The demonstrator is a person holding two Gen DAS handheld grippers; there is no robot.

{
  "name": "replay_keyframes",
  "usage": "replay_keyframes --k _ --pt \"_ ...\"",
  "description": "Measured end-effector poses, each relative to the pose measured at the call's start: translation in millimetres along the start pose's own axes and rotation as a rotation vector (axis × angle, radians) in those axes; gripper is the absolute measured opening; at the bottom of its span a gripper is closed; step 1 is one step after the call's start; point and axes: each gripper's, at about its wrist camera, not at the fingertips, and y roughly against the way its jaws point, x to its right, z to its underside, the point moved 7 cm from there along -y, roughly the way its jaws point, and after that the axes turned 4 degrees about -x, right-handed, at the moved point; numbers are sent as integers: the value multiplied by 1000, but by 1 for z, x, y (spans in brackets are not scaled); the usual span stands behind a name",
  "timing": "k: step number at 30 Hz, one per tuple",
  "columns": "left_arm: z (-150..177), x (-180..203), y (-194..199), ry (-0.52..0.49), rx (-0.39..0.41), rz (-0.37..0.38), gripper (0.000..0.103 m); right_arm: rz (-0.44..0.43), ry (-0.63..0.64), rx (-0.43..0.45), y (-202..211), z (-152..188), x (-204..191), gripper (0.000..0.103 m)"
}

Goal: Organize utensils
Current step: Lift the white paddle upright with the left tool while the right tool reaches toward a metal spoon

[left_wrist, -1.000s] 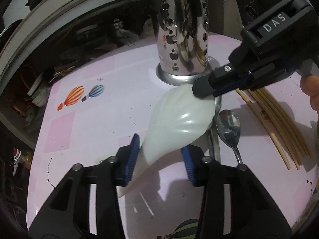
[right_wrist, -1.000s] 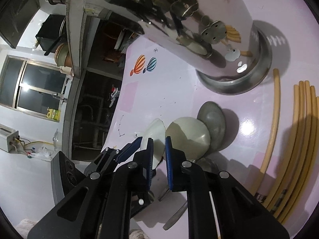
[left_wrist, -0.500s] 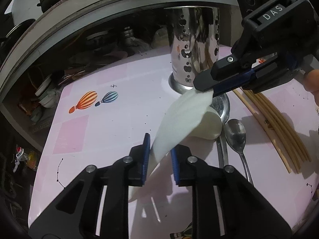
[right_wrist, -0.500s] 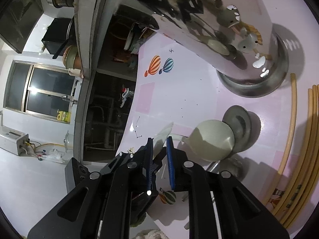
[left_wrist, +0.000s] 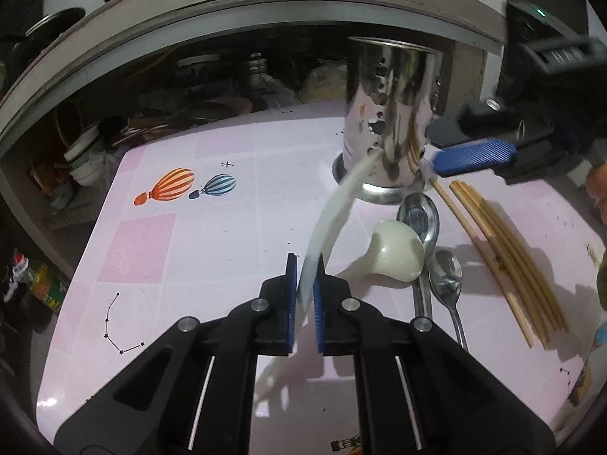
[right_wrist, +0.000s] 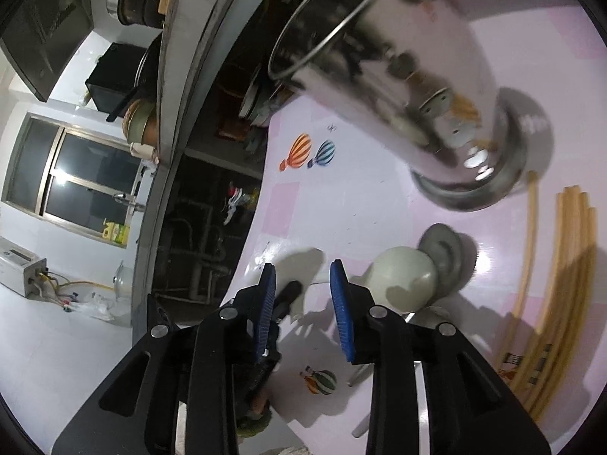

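My left gripper (left_wrist: pixel 303 265) is shut on a white plastic rice paddle (left_wrist: pixel 334 208), held edge-on and slanting up toward the perforated steel utensil holder (left_wrist: pixel 394 113). A white soup spoon (left_wrist: pixel 394 254) lies on the pink table beside two metal spoons (left_wrist: pixel 419 214). My right gripper (left_wrist: pixel 436 148) hovers at the holder's right side with its jaws opening and nothing between them. In the right wrist view that gripper (right_wrist: pixel 301 276) is above the table, with the white spoon (right_wrist: pixel 406 280) to its right and the holder (right_wrist: pixel 417 87) beyond.
Several bamboo chopsticks (left_wrist: pixel 504 258) lie to the right of the spoons, also chopsticks (right_wrist: pixel 561 265). Balloon prints (left_wrist: pixel 178 189) mark the pink table's left half. A cluttered shelf runs behind the table's far edge. A person's fingers (left_wrist: pixel 595 185) show at the right rim.
The left gripper closed on the paddle, turned it edge-on and lifted it. The right gripper let go of the paddle's broad end, opened and rose toward the upper right.
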Motion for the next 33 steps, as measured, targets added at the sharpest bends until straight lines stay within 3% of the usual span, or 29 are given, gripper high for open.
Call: replay_keyframes --k 5,10,17,28,33 --pt "-1 -10 3 60 2 20 5 122 25 42 16 16 23 30" --pt "0 -13 6 81 8 17 5 317 92 -4 2 40 49 30" --pt "-1 -17 5 98 10 19 5 446 175 -55 -19 45 69 30" --pt "0 -23 3 118 1 21 5 436 268 -90 -29 43 62 30" --pt "0 -23 2 119 1 20 5 475 323 -99 -37 44 53 26"
